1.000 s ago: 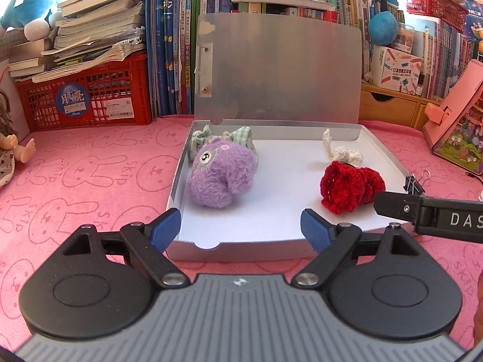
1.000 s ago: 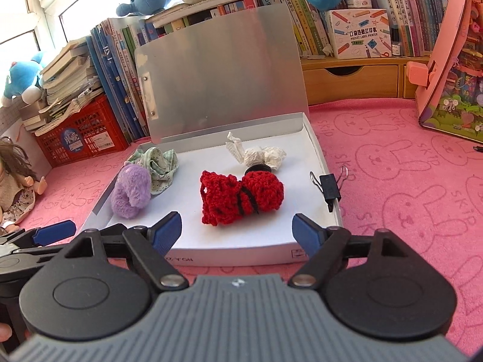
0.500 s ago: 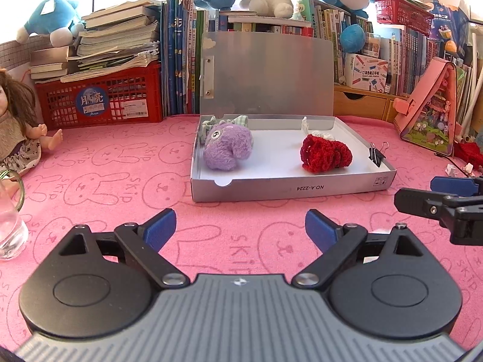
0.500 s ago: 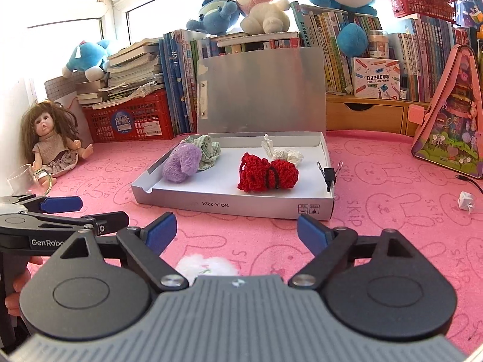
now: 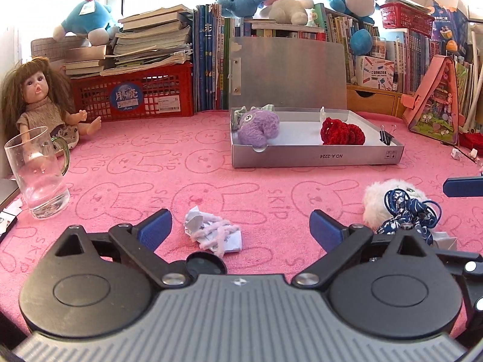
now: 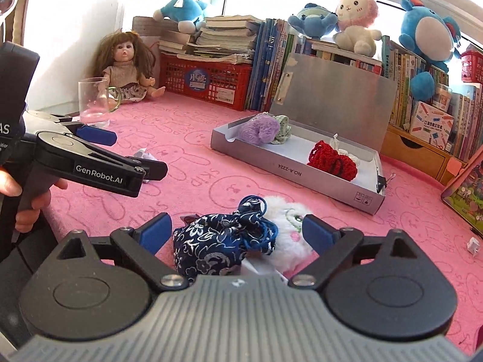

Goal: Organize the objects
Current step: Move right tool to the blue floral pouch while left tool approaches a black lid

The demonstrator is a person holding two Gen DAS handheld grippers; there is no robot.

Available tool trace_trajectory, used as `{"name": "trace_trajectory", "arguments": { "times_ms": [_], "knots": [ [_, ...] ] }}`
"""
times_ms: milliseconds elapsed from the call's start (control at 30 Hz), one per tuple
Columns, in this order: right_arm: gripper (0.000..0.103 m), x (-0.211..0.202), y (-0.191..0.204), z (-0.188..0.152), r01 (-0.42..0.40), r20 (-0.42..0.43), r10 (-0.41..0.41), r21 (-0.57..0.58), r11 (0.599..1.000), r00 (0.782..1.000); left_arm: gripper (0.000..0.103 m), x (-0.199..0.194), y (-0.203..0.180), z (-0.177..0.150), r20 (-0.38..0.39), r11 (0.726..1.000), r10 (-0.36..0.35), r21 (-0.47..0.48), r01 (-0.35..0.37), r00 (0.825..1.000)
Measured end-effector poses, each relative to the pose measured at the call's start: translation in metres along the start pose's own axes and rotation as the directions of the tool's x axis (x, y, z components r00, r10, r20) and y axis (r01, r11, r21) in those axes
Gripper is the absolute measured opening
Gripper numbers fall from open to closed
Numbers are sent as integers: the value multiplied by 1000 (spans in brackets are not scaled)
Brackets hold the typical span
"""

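Observation:
A silver box (image 5: 317,157) with its lid up stands mid-table and holds a purple plush (image 5: 259,126), a red crochet piece (image 5: 342,131) and a black binder clip (image 5: 386,134). My left gripper (image 5: 240,226) hangs low over the pink mat, jaws opening. A crumpled paper with pink yarn (image 5: 211,232) lies untouched between its fingers. My right gripper (image 6: 237,229) is opening too. A navy floral pouch (image 6: 217,244) and a white plush (image 6: 286,229) lie between its fingers, and the pads do not press them. The box (image 6: 286,169) sits beyond.
A glass mug (image 5: 39,175) and a doll (image 5: 39,102) are at the left. A red basket (image 5: 135,96), books and plush toys line the back. A pink house-shaped case (image 5: 434,114) leans at the right. A hand (image 6: 27,199) holds the left gripper (image 6: 126,150).
Both grippers have drawn back from the box toward the near edge and their jaws have widened. The paper wad, pouch and white plush have come into view. The right view has rolled.

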State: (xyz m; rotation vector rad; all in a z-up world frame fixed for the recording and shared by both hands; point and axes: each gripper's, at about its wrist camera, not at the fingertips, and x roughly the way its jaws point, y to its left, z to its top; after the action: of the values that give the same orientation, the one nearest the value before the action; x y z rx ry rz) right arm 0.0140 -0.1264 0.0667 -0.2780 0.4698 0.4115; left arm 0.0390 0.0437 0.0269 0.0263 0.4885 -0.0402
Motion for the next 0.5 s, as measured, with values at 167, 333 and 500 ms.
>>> {"name": "trace_trajectory", "arguments": {
  "times_ms": [167,333,500],
  "knots": [
    [98,6,18,-5,19,-5,-19,-82,996,1000,99,0,7,-11,-8,999,42,-5,-42,999],
    [98,12,25,-7,49,-5,-50,-115,992,999,99,2,14,-20,-27,997,65,-27,-66,998],
    [97,16,30,-11,65,-10,-67,-145,987,998,98,1,19,-27,-28,995,92,-29,-92,995]
  ]
}}
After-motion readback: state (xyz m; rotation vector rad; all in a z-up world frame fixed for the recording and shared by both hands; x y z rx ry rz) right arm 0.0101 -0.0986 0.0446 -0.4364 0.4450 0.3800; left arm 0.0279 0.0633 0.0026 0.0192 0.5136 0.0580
